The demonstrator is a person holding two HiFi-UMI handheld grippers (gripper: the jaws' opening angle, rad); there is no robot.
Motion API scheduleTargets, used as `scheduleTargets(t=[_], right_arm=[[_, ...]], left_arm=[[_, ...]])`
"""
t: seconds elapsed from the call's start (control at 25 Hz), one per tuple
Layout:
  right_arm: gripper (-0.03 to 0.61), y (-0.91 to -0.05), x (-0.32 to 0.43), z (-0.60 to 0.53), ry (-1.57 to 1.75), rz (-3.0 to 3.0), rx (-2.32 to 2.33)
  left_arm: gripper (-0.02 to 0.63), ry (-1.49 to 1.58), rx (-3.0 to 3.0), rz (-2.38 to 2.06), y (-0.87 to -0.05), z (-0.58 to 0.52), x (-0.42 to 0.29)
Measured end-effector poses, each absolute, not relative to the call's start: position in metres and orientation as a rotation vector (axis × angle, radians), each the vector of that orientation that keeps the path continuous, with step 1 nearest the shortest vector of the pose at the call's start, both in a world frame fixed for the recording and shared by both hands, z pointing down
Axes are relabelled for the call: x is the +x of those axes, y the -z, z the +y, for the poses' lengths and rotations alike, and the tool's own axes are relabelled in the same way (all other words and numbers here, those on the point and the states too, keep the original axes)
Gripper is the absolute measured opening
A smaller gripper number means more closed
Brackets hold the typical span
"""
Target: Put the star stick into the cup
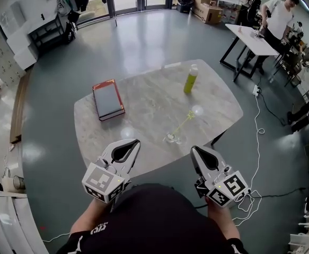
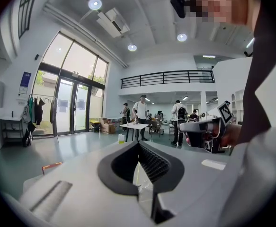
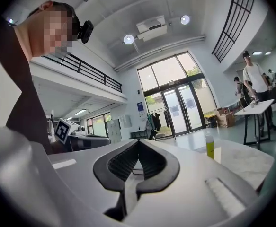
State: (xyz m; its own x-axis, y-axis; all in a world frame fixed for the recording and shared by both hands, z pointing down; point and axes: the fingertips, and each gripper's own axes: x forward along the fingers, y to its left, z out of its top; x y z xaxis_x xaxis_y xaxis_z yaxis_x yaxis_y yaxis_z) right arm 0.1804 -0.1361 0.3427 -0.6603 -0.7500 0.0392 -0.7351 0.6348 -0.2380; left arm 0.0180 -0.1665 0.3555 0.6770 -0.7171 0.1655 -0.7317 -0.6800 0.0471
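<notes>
Star stick (image 1: 184, 122) leans in cup (image 1: 173, 138); left gripper (image 1: 137, 141), right gripper (image 1: 193, 149) hover closed.

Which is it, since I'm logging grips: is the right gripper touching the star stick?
Apart. The head view shows bare table between the shut right gripper and the star stick.

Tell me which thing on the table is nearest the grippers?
The clear cup holding the star stick; the yellow bottle and red book sit farther back.
</notes>
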Motion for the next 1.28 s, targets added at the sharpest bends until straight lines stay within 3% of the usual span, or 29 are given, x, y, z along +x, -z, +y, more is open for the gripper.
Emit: scheduleTargets(t=[1.28], right_arm=[[0.014, -0.364, 0.170, -0.137, 0.384, 2.844, -1.302]], left_arm=[[0.003, -0.185, 2.724, -1.175, -0.377, -0.168, 0.008]])
